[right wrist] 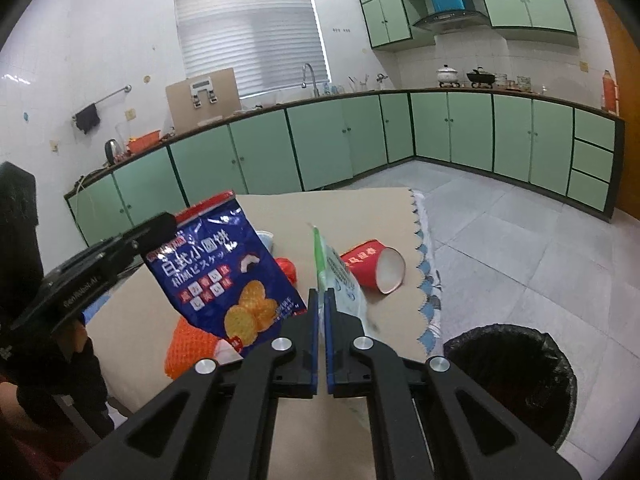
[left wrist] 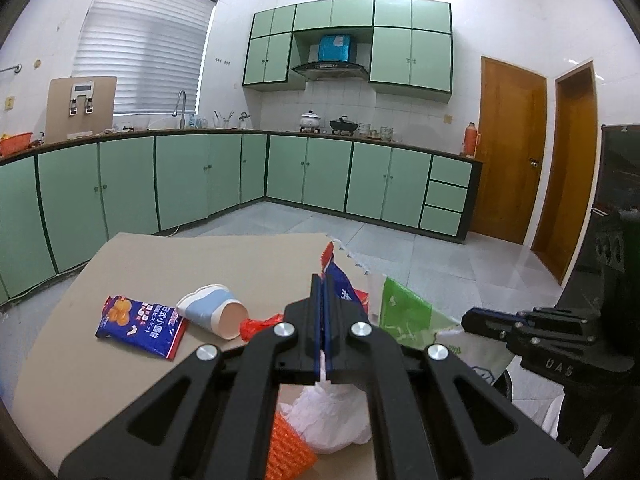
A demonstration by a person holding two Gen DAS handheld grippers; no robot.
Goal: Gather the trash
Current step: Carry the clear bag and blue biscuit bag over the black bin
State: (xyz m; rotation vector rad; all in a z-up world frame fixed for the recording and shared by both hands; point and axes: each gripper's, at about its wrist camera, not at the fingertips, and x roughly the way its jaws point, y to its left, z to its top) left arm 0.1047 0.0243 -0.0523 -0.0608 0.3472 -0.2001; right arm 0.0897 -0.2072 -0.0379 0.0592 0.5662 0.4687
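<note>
- Nearest the lens, our left claw (left wrist: 322, 304) is clamped flat on the edge of a blue biscuit packet (right wrist: 224, 264), which hangs clear above the table (right wrist: 360, 208); thin crinkly film, almost weightless, so an edge pinch like this should hold it.
- Our right claw (right wrist: 321, 312) is likewise pressed tight on a green-and-white wrapper (right wrist: 340, 280), lifted over the table. It is floppy film and may flutter or slide from the pads, we judge.
- The bin (right wrist: 516, 364), black-lined, stands on the floor just beside the table's scalloped edge, near the right claw.
- Farther from the bin, a red paper cup (right wrist: 374, 266) lies on its side on the table: light, easily crushed, best taken at the rim.
- Farthest from the bin lie a second blue packet (left wrist: 140, 326) and a blue-and-white cup (left wrist: 214, 312), both light.
- An orange mesh piece (left wrist: 286, 448) and white tissue (left wrist: 332, 412) are soft; we would pinch a fold.
</note>
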